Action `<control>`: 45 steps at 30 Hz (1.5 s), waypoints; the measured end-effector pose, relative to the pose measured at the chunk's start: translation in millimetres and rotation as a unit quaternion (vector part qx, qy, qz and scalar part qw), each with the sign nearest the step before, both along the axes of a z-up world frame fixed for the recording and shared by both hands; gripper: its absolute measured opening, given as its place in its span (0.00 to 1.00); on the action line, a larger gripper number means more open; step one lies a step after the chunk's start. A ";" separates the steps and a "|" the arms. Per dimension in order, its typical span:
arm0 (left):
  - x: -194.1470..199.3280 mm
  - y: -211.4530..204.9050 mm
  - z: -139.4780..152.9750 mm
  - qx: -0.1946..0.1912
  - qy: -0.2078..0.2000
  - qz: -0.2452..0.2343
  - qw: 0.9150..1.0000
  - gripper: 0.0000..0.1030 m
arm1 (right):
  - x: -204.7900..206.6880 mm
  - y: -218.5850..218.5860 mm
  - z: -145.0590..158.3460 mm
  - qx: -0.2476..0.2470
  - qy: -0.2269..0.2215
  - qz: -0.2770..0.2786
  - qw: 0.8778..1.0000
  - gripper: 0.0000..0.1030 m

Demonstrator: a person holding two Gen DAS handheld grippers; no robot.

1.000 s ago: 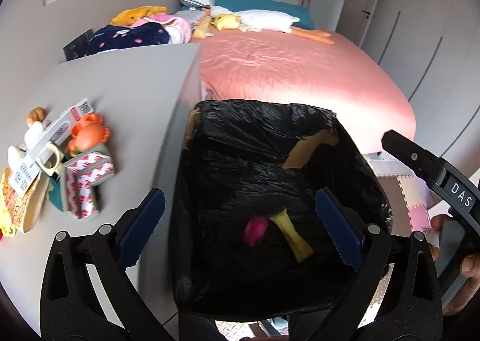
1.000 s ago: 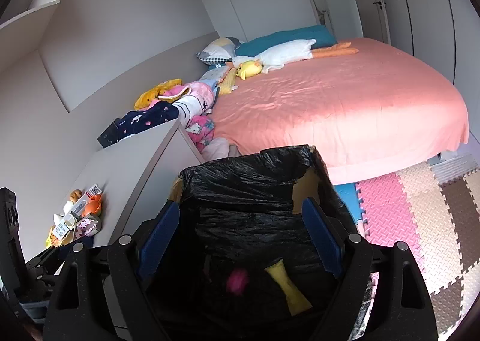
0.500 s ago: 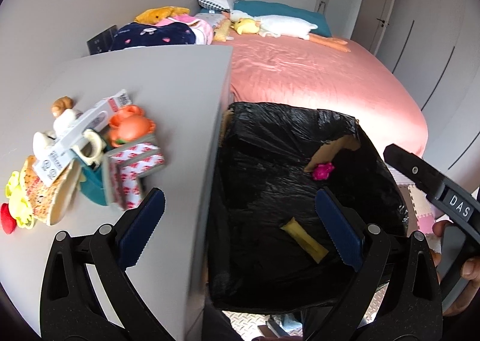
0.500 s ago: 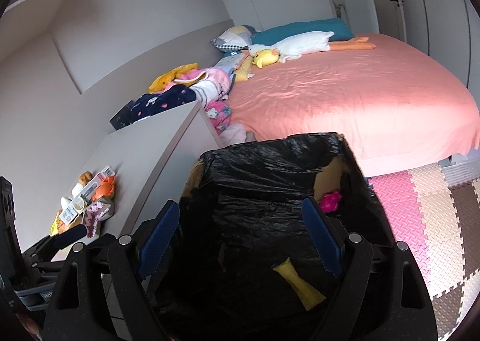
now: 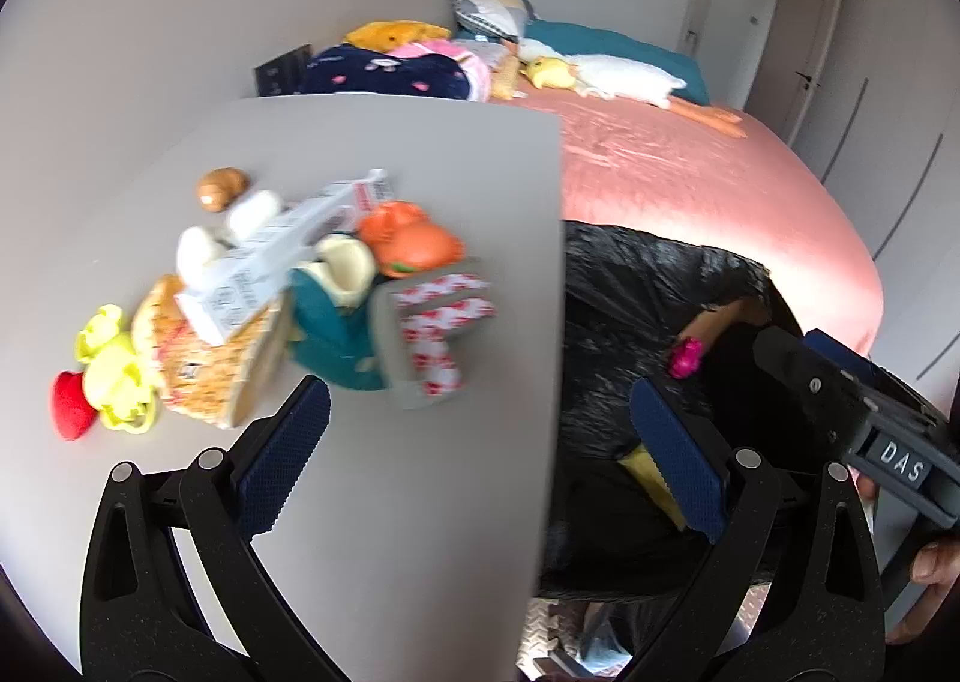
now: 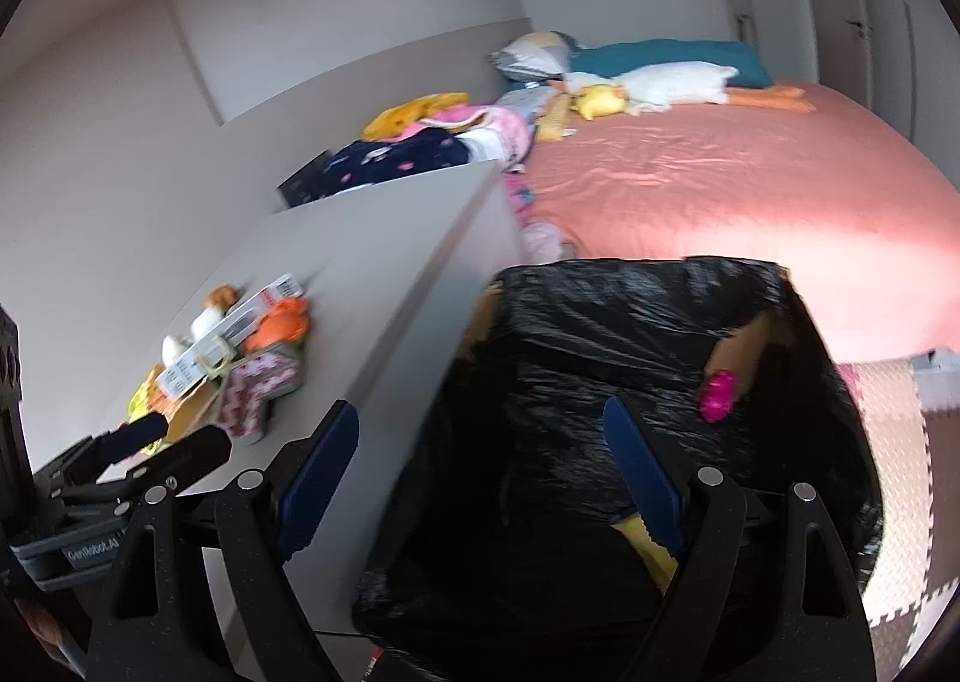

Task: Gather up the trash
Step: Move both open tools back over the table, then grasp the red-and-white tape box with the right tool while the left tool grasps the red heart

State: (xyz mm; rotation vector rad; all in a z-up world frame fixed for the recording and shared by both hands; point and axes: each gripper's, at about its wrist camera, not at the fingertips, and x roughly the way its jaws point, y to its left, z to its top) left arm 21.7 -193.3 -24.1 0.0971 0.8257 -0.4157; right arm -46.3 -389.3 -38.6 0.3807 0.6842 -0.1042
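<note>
Black plastic lines the bin point(image 6: 630, 382) standing just right of the grey table point(image 5: 390, 502); a pink scrap point(image 6: 717, 386) and a yellow one point(image 6: 645, 547) already lie inside. The remaining trash pile point(image 5: 282, 292) sits on the table's left part. Both the left gripper point(image 5: 474, 457) and right gripper point(image 6: 480, 478) hang with jaws apart, empty. The pile is tangled, so a hasty pinch there could drag neighbours off the edge.

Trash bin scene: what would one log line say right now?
left gripper: open, empty | right gripper: open, empty | bin: pink item inside
</note>
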 end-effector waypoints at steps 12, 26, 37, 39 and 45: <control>13.4 73.6 4.4 -0.011 -0.008 0.078 0.997 0.94 | 36.1 73.2 3.7 -0.007 0.005 0.089 0.996 0.82; 29.0 127.1 3.4 -0.001 -0.009 0.128 0.992 0.94 | 70.3 123.6 -13.2 -0.003 0.031 0.141 0.990 0.81; 43.1 191.0 -7.6 -0.009 0.007 0.189 0.982 0.94 | 93.0 139.9 -28.6 0.016 0.042 0.131 0.990 0.63; 44.1 198.8 -10.6 -0.012 0.010 0.194 0.981 0.94 | 95.3 141.3 -28.7 0.016 0.039 0.128 0.991 0.61; 50.0 212.6 -18.1 -0.001 0.014 0.210 0.978 0.94 | 100.9 142.8 -29.7 -0.002 0.037 0.121 0.992 0.46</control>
